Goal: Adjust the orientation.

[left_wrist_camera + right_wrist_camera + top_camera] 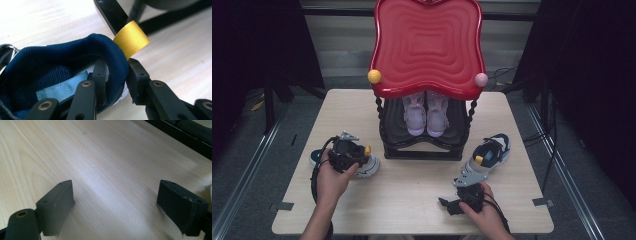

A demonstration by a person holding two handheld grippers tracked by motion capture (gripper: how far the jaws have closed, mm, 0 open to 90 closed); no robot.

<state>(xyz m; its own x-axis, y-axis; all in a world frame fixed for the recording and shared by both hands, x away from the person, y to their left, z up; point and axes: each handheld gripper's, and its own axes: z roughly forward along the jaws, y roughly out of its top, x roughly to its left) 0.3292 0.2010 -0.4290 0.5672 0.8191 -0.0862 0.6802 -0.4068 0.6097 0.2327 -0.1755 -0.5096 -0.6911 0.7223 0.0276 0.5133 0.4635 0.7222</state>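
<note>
The left tongs (pixel 113 75) clamp the heel collar of the navy shoe (pixel 62 67), left of the black rack (pixel 422 145). Right of the rack lies 1 matching shoe (pixel 489 155); 2 pink sandals (pixel 426 114) sit inside. The right tongs (pixel 115 205) gape over bare desk (pixel 100 157).

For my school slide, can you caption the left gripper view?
Left gripper pinching the padded blue heel collar of a sneaker beside its yellow pull loop.

Free room at the table's near edge, blocked at the middle back

Bare table (pixel 412 200) lies between the two hands. The black rack (pixel 424 145) under the red tray (pixel 427 45) blocks the centre back, flanked by the left shoe (pixel 367 167) and right shoe (pixel 489 155).
</note>
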